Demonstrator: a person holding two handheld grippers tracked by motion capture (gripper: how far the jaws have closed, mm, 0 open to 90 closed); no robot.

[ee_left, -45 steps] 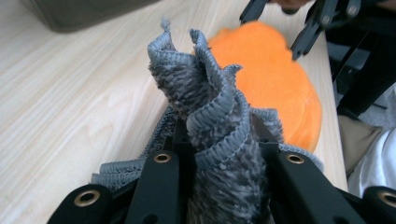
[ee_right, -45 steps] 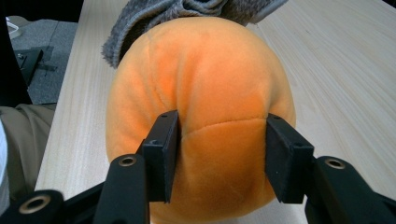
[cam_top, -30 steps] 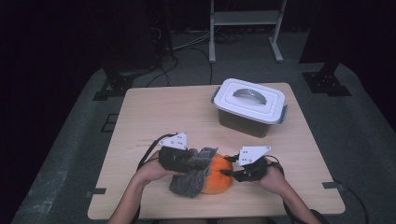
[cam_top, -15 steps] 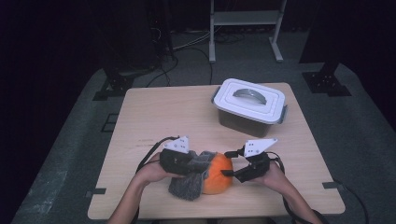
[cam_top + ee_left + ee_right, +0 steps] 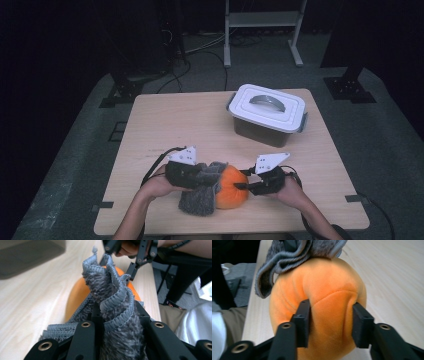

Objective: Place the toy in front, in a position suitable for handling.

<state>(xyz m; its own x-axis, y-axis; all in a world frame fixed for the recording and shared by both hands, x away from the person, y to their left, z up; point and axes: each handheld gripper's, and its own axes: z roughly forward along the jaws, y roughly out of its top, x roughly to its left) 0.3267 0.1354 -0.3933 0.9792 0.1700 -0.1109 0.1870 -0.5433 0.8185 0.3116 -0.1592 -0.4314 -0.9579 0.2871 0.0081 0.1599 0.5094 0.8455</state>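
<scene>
Pumpkin (image 5: 232, 187): orange plush ball, near edge of table (image 5: 165, 125), between the two tongs; touching cloth on its left.
Cloth (image 5: 200, 197): grey fuzzy towel with ribbed hem, bunched, draped partly over the pumpkin's top and left side.
Left tongs (image 5: 117, 315): clamped almost fully together on a thick fold of cloth.
Right tongs (image 5: 330, 322): jaws have just been closing after opening; pads now dent the pumpkin's flank, so gripping it, part open.
Handling, pumpkin: judged light, soft, springy; dents under the pads and seams crease. Not fragile, not slippery. Best hold: across a bulge between seams, as now.
Handling, cloth: limp, light, clings to plush; likely drags on the pumpkin if pulled. Best hold: hem or a gathered fold.
Box (image 5: 267, 114): lidded, white handle, far right of table, well apart.
Writing: none legible on any item.
</scene>
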